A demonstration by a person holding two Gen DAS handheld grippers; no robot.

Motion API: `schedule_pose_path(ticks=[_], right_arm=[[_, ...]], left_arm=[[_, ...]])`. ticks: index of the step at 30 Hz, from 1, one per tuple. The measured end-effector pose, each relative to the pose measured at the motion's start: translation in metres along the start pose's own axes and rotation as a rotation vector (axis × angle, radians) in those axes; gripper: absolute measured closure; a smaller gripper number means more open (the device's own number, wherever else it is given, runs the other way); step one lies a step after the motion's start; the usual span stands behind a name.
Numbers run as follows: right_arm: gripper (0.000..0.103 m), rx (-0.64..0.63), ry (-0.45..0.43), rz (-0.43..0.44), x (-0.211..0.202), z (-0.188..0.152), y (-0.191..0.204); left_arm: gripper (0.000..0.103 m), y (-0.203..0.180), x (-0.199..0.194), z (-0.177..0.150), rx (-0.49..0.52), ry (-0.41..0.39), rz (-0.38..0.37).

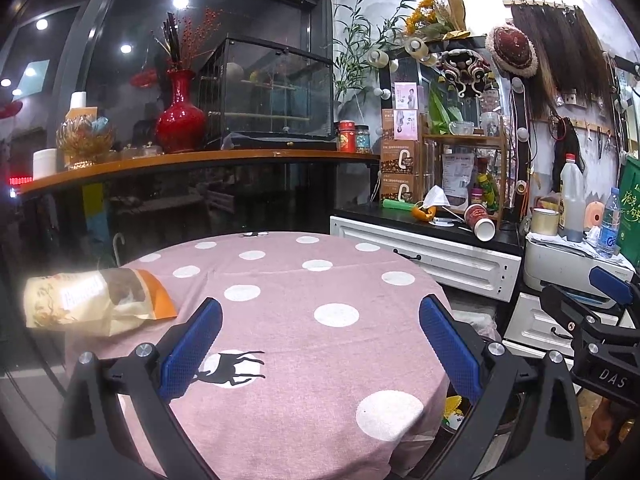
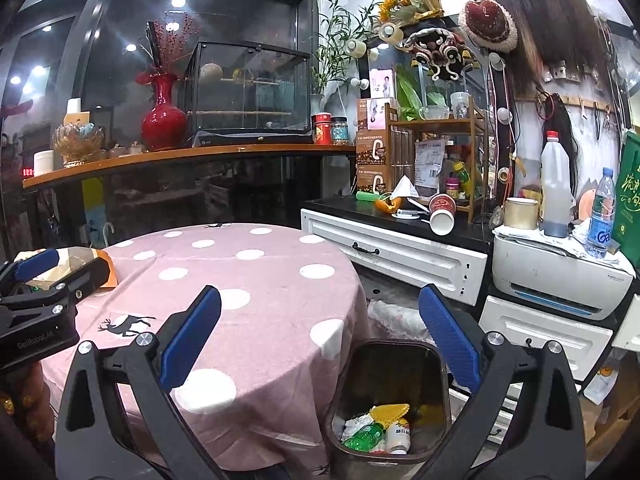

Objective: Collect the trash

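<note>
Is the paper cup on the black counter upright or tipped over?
Tipped over: the paper cup lies on its side on the counter, its open mouth facing the camera.

1. The worktop [image 1: 304, 320] wears a dusty-pink cloth with white polka dots and black deer silhouettes.
2. The snack bag [image 1: 96, 300] is cream and orange with a brown panel.
3. Both grippers' fingers [image 1: 192, 344] are blue on black frames.
4. The trash bin [image 2: 400, 360] is dark, holding a green bottle [image 2: 366, 436] and a yellow wrapper [image 2: 390, 412].
5. The vase [image 1: 180, 116] is glossy red.

Table [image 1: 304, 280]: matt woven cloth cover. Snack bag [image 1: 92, 300] left of left gripper [image 1: 320, 344]: glossy, crinkled. Gripper pads [image 1: 192, 352]: blue, textured.
</note>
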State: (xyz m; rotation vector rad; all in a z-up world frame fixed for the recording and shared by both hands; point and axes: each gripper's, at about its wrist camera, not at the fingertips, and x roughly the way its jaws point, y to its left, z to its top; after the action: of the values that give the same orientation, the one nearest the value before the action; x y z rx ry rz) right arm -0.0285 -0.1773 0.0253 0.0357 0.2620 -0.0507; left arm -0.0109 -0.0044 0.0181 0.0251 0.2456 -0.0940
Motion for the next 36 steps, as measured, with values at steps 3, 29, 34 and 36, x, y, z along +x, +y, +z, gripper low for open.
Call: schedule_pose_path(ticks=[3, 29, 34, 36], right_arm=[[0.006, -0.004, 0.009, 0.004, 0.0002, -0.0004, 0.0008], [0.006, 0.004, 0.031, 0.018, 0.0026, -0.0022, -0.0005], [0.006, 0.005, 0.031, 0.018, 0.0026, -0.0022, -0.0005], [0.006, 0.005, 0.032, 0.019, 0.0027, -0.0025, -0.0003]], left_arm=[[0.005, 0.0005, 0.0005, 0.0006, -0.001, 0.0, -0.003], [0.005, 0.0014, 0.0034, -0.002, -0.005, 0.02, -0.001], [0.005, 0.0007, 0.0042, -0.0025, -0.004, 0.024, -0.004], [0.005, 0.0001, 0.0048, -0.0028, 0.002, 0.026, -0.003]])
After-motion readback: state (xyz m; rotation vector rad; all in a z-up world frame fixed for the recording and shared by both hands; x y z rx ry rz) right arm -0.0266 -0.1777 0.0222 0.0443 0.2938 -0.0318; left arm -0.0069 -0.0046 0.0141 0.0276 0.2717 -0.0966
